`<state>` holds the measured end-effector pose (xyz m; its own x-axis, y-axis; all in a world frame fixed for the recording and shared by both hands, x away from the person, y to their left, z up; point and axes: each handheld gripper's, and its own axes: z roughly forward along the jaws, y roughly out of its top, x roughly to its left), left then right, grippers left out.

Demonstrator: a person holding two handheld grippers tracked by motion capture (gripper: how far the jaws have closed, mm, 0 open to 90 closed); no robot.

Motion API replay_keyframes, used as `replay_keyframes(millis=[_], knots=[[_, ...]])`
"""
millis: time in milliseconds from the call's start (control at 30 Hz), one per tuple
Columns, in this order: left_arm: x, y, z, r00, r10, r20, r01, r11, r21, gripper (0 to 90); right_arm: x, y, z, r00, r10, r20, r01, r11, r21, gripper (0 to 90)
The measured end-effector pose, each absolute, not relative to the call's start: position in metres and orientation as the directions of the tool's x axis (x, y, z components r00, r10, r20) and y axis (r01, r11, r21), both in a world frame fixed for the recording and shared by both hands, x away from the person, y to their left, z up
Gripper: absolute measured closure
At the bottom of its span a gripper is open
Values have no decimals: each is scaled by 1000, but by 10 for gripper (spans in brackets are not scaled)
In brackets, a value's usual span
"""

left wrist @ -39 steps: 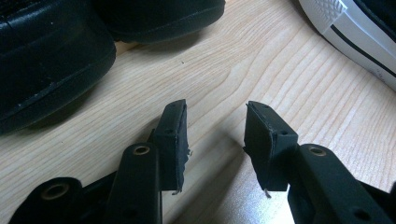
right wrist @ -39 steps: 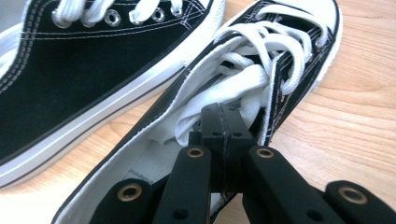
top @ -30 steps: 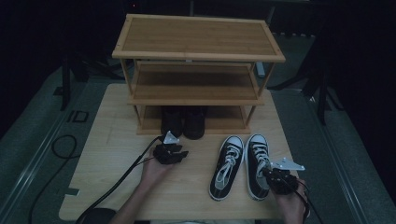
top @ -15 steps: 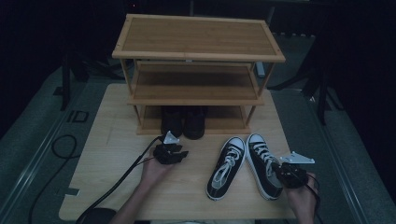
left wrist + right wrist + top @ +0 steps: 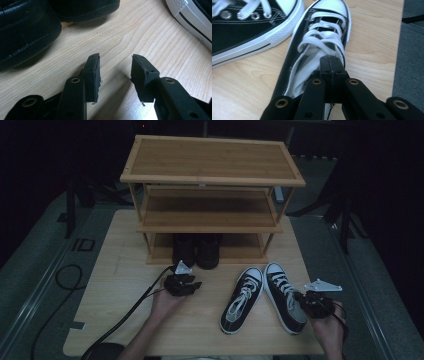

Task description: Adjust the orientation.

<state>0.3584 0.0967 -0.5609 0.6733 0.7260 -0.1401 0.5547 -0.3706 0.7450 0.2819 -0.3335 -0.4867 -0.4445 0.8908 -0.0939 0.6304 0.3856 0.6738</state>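
Right gripper (image 5: 311, 303): I see it at the near right edge of the table, its jaws pressed together at the heel of the right sneaker (image 5: 284, 296). In the right gripper view the jaws meet over the white lining at the shoe's opening; I cannot tell for sure whether fabric is pinched between them.
Right sneaker: black canvas, white laces and toe cap, lying flat on the table (image 5: 120, 270) with its toe pointing far, toward the rack.
Left sneaker (image 5: 242, 299): just left of the right one, angled, toes nearly meeting at the far end, heels apart.
Left gripper (image 5: 184, 284): I have it near the middle of the table, jaws apart with bare wood between them.
Black shoes (image 5: 197, 250): a dark pair on the lowest level of the shoe rack (image 5: 212, 167), just beyond the left gripper.
Shoe rack: three wooden tiers at the far side of the table; upper two shelves bare.
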Motion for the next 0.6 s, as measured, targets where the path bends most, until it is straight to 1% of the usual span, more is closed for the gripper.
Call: replay_keyframes(millis=[133, 200, 433, 600], knots=[[358, 97, -561, 673, 726, -141, 555, -370, 745, 595, 278, -334, -482, -453, 888, -77, 625, 378, 683, 878], [358, 97, -561, 673, 726, -141, 555, -369, 745, 594, 273, -336, -474, -453, 889, -70, 611, 367, 702, 822], [358, 96, -561, 673, 727, -136, 553, -372, 745, 593, 271, -340, -463, -434, 896, -90, 605, 364, 708, 785], [358, 97, -561, 673, 726, -142, 554, -367, 747, 593, 279, -342, -468, -432, 899, -77, 652, 370, 662, 742]])
